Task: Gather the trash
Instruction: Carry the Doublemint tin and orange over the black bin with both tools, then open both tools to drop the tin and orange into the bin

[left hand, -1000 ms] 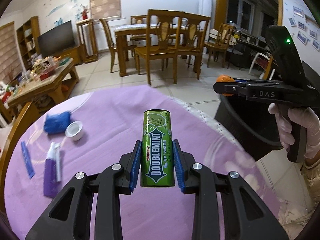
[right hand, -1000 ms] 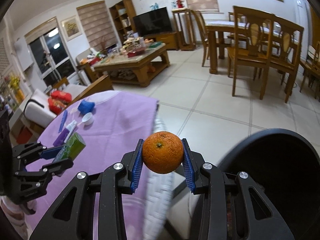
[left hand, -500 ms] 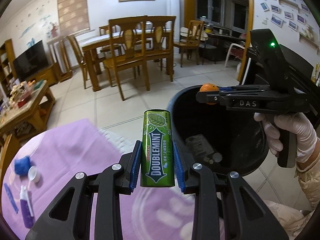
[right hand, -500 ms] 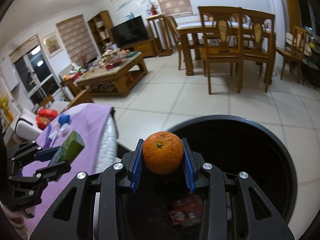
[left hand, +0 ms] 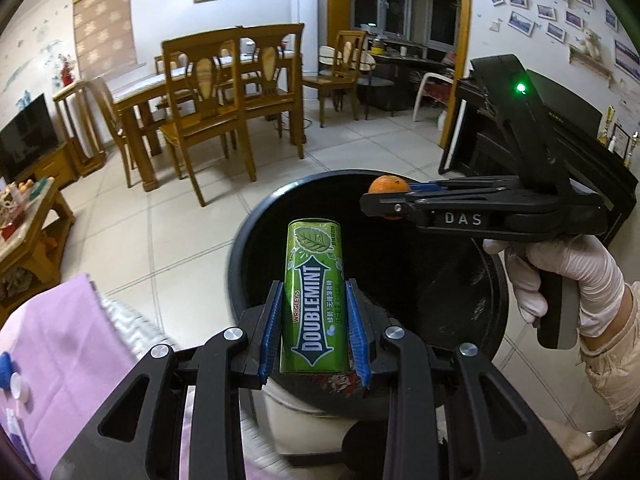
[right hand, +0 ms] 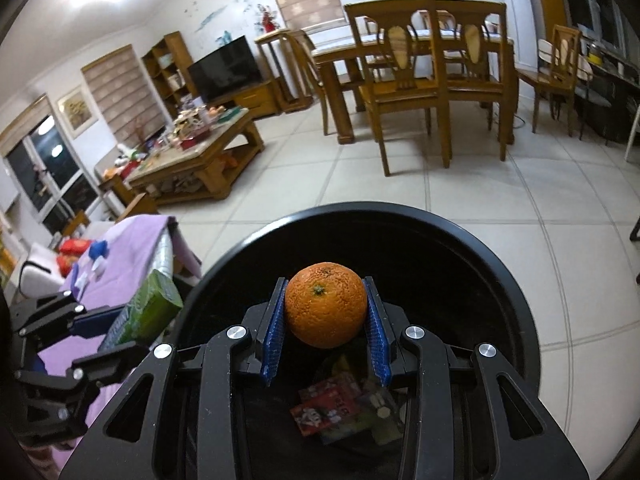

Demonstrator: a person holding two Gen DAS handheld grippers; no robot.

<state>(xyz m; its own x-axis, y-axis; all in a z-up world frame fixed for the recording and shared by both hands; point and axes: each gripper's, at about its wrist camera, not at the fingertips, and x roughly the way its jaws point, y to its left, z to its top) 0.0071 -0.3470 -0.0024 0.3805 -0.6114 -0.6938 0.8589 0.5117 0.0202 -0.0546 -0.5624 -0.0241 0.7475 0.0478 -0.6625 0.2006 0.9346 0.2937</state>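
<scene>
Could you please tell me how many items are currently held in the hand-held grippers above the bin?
2: a green Doublemint pack in the left hand-held gripper, and an orange in the right hand-held gripper, over the black bin.

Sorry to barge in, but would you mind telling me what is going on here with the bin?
A person is collecting trash with a handheld claw in each hand. The left claw is shut on a green Doublemint gum pack, and the right claw is shut on an orange. Both are held over the open black trash bin, which already has some wrappers at the bottom. Neither item has been dropped yet.
</scene>
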